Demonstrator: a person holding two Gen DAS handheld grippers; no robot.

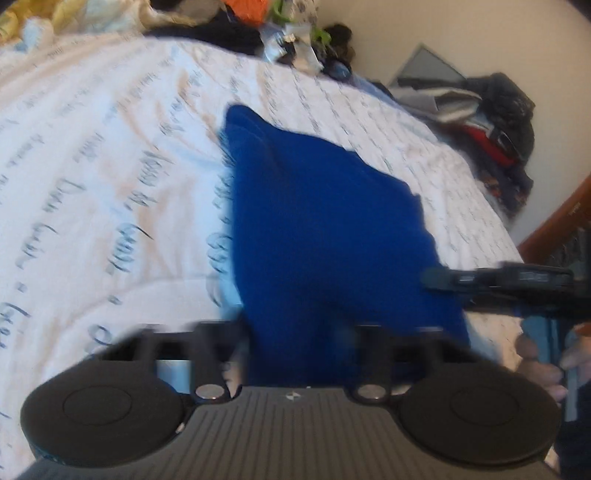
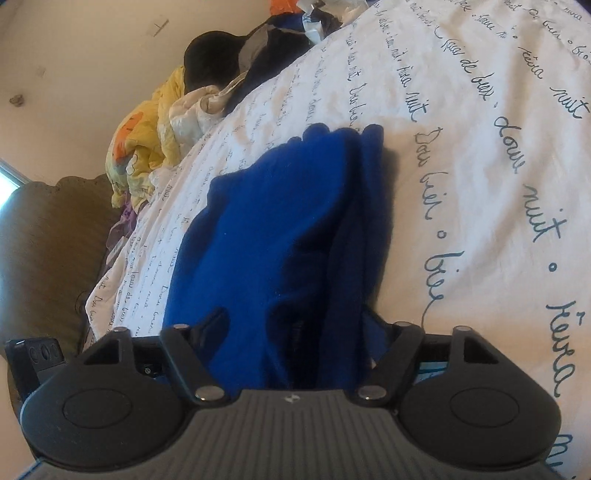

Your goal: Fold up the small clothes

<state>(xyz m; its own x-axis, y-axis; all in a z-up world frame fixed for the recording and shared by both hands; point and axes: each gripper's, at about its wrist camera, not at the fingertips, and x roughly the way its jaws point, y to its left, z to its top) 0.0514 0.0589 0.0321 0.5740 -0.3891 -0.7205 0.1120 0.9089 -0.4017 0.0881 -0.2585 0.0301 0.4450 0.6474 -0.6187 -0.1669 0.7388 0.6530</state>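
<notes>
A blue garment hangs and drapes over the white bed sheet with script writing. In the left wrist view its near end runs down between my left gripper's arms and covers the fingers. In the right wrist view the blue garment lies folded in thick layers on the sheet, and its near end covers my right gripper's fingers too. My right gripper also shows in the left wrist view at the garment's right edge, held by a hand.
A heap of clothes lies at the bed's far edge. Dark and red clothes pile at the right beyond the bed. A yellow blanket and dark clothes lie by the wall. A brown chair stands left.
</notes>
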